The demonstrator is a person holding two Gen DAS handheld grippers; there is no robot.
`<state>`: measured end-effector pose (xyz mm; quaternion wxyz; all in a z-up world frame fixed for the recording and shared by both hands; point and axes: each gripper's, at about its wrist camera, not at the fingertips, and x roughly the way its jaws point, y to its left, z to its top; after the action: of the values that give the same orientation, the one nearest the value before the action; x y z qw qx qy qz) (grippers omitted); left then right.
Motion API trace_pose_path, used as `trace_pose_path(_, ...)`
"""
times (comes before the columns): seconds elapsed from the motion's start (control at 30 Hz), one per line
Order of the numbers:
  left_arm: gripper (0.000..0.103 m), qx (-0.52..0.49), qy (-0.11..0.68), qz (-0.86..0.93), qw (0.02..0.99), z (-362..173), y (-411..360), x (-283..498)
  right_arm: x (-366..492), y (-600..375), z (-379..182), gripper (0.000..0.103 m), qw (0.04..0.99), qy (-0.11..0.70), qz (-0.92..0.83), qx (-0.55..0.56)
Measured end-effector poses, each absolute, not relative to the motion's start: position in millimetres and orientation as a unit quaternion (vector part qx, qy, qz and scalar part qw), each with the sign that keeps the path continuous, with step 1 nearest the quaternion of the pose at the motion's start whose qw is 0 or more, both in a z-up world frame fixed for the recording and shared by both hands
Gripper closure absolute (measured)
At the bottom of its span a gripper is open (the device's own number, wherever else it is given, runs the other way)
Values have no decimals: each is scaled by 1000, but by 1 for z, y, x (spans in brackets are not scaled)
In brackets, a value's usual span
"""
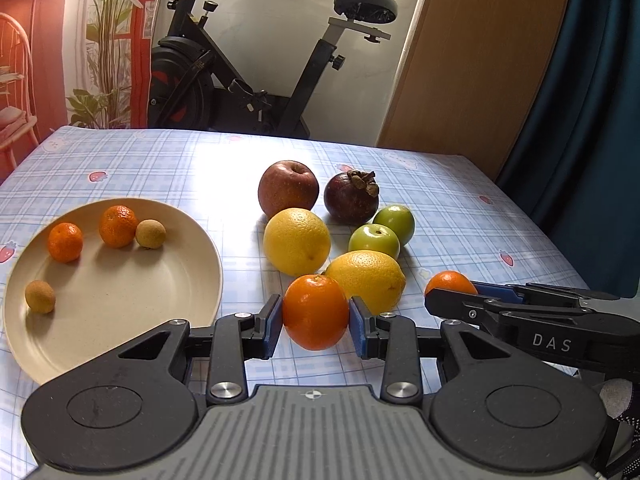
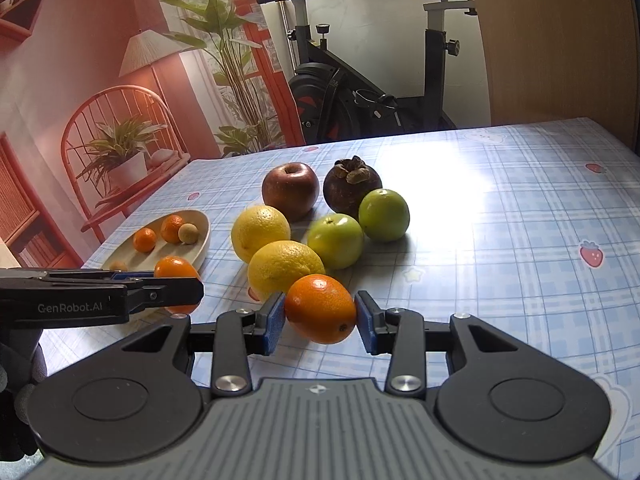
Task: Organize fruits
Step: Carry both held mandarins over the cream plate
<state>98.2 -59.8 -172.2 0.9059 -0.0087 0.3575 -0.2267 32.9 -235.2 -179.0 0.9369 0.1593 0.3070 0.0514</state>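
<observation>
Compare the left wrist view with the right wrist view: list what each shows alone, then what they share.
Left wrist only: the plate's whole rim and a dark blue curtain.

Right wrist only: a painted lamp and a painted red chair.

Both: each tool, left and right, shut on an orange; the apple, the mangosteen, two yellow citrus, two green fruits, and the exercise bike.

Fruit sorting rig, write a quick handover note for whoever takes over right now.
Left gripper: shut on an orange. Right gripper: shut on a second orange.
Plate, left side of the table: two small tangerines and two longans already on it.
Still loose on the cloth: apple, mangosteen, two yellow citrus, two green fruits.
Next: probably place both held oranges, then sort the rest.
</observation>
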Motion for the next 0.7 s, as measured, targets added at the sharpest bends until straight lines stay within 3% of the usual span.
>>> trace_pose_path(0.3, 66, -21, 328, -161, 931, -132, -2, 116, 90, -181, -141, 62, 942, 288, 138, 99)
trace_pose_path(0.7, 66, -37, 383, -82, 919, -141, 79, 181, 158, -123, -157, 62, 932, 308, 186, 30)
